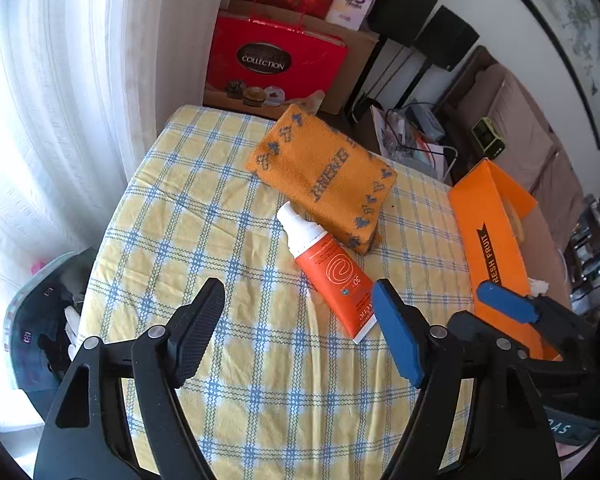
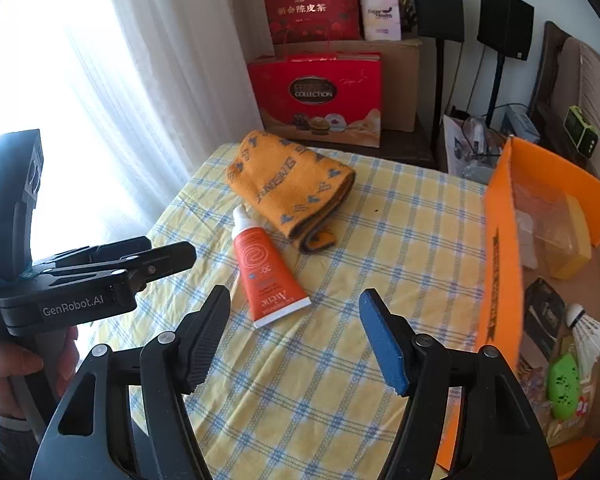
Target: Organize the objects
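Well, both grippers hung above the checked tablecloth, and neither had hold of anything. The left gripper had its jaws spread wide, one black pad and one blue, with only cloth between them. The right gripper matched it: jaws wide apart, nothing gripped. In the right wrist view the left gripper showed from the side at the left edge, the person's hand wrapped around its handle.

And there lay the orange tube with the white cap, flat on the cloth, cap pointing away toward the towel. Its crimped end sat just ahead of the left gripper's blue pad, not touching as far as could be told. The folded orange towel with blue lettering lay just beyond the cap, at an angle across the table.

Off to the right stood the open orange box, its side marked with a dark banner. Inside it, the right wrist view caught a yellow block, a white shuttlecock and a green perforated item, along with some packets too jumbled to name.

Behind the table, red gift bags leaned against a cardboard carton, beside a white curtain.
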Demonstrator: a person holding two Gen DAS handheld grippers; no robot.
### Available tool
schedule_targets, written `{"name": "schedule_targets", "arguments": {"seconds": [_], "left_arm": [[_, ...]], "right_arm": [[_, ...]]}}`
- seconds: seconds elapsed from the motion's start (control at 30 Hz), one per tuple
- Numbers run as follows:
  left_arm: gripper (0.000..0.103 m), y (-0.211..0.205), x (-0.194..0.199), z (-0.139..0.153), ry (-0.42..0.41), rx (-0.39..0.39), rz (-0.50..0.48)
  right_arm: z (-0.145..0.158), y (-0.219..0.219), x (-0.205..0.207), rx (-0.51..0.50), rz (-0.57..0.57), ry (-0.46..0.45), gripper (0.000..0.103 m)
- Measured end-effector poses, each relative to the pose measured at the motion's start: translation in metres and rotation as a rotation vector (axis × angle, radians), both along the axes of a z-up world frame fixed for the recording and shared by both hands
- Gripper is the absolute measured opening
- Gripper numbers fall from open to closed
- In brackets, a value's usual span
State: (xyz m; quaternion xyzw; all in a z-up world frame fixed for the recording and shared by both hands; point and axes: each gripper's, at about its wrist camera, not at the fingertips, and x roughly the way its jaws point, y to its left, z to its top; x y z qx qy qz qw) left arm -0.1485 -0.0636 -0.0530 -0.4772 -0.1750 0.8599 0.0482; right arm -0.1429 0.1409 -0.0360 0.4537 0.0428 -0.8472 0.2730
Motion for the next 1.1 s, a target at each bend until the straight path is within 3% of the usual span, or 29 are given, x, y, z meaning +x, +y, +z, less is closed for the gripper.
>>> {"name": "schedule_targets", "arguments": {"seconds": [0.27, 0.43, 0.9, 0.97, 1.1], "left_arm": [[0.061, -0.012, -0.026, -0.034, -0.039, 0.168, 0.039], [0.06, -0.008, -0.039, -0.049, -0.06, 0.223, 0.031], [0.058, -0.003, -0.058, -0.061, -0.051, 0.281, 0.03], [0.058, -0.001, -0.057, -0.062, -0.04, 0.28, 0.033], [0.057, 0.0, -0.055, -0.062, -0.02, 0.272, 0.039]], "right_arm": [[-0.035, -0.027, -0.02, 0.005, 0.04, -0.031, 0.062], [-0.047, -0.035, -0.027, 0.004, 0.064, -0.019, 0.062], [-0.068, -0.056, -0.032, 0.008, 0.094, 0.008, 0.061], [-0.068, -0.057, -0.031, 0.019, 0.091, 0.014, 0.05], [-0.066, -0.056, -0.029, -0.032, 0.078, -0.016, 0.046]]}}
